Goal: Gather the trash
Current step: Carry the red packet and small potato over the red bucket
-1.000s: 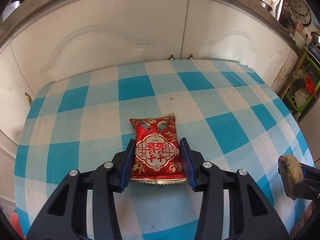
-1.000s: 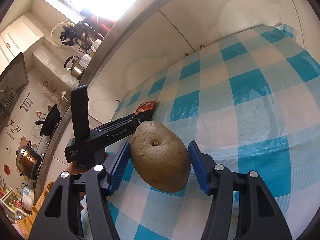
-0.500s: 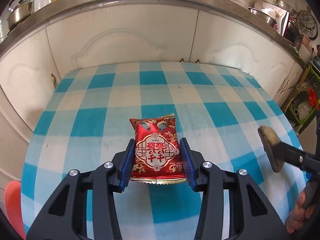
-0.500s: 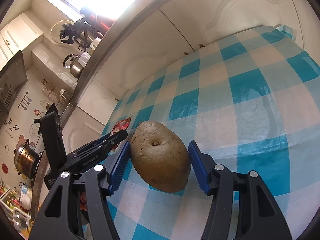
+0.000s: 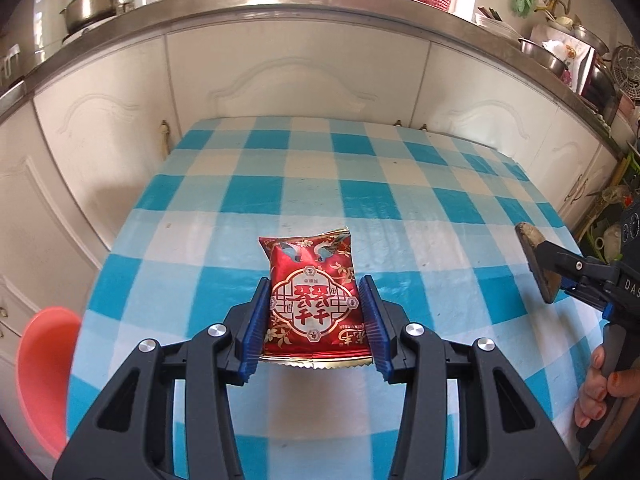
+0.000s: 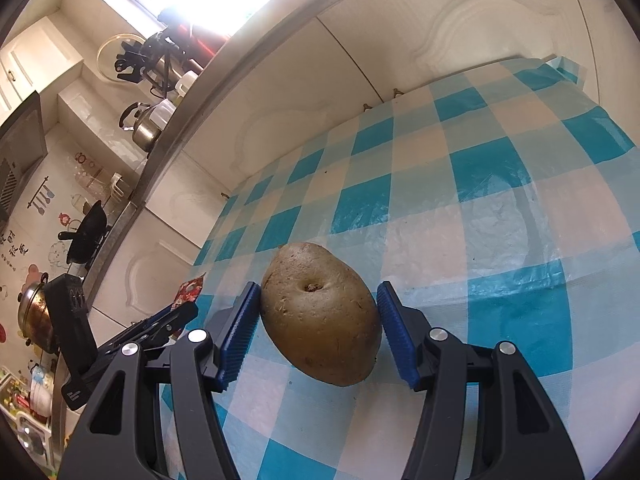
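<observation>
A red snack packet (image 5: 314, 296) with gold print is clamped between the blue pads of my left gripper (image 5: 313, 314), held above the blue-and-white checked tablecloth (image 5: 360, 184). My right gripper (image 6: 318, 318) is shut on a brown potato (image 6: 322, 314) that has a small hole on top; it hangs over the cloth. In the left wrist view the right gripper (image 5: 538, 268) with the potato (image 5: 532, 248) shows at the right edge, a hand (image 5: 600, 384) on its handle. In the right wrist view the left gripper (image 6: 178, 312) and the packet's tip (image 6: 189, 292) appear at lower left.
White cabinet doors (image 5: 296, 76) and a steel counter edge (image 5: 320, 4) with pots stand behind the table. A pink plastic basin (image 5: 44, 376) sits beyond the table's left edge. Shelves with dishes (image 5: 604, 236) stand at the right.
My left gripper has drawn back and to the left with the packet, so more of the table and the pink basin came into view. The right gripper and potato stayed put.
</observation>
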A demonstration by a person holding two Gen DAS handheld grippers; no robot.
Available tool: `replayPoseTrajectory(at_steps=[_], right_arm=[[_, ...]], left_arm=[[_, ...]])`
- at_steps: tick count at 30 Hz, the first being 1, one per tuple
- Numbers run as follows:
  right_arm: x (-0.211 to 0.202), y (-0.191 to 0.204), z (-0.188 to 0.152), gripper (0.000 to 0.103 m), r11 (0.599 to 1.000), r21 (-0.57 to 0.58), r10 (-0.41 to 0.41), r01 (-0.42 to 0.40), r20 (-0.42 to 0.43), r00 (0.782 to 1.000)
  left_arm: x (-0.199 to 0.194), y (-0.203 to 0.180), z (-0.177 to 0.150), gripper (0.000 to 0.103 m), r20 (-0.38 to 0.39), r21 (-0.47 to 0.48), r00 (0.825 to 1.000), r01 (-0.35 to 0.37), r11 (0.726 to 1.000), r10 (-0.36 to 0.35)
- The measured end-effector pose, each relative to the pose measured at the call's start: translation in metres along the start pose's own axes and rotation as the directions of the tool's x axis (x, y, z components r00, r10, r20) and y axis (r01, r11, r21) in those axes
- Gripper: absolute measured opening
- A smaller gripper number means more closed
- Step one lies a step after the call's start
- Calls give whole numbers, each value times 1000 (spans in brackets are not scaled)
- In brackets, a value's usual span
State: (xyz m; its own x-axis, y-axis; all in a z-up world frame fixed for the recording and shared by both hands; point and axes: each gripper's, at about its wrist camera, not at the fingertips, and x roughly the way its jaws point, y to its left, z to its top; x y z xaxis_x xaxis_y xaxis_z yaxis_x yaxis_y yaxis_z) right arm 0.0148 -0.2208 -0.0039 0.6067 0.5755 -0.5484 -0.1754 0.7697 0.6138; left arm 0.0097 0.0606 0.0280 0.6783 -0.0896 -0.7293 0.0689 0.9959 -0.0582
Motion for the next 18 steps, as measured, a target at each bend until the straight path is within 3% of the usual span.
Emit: replayPoseTrajectory(at_steps=[9,18], right_arm=[[-2,5,-9,61,1000,12,-21,21,0,1000],[1,18,-17,61,1000,8,-26,26,-15,1000]], left_arm=[[-27,28,-17,46,17,-14,999,-36,999,37],[-47,46,-23,46,33,-35,999,-28,999,29]])
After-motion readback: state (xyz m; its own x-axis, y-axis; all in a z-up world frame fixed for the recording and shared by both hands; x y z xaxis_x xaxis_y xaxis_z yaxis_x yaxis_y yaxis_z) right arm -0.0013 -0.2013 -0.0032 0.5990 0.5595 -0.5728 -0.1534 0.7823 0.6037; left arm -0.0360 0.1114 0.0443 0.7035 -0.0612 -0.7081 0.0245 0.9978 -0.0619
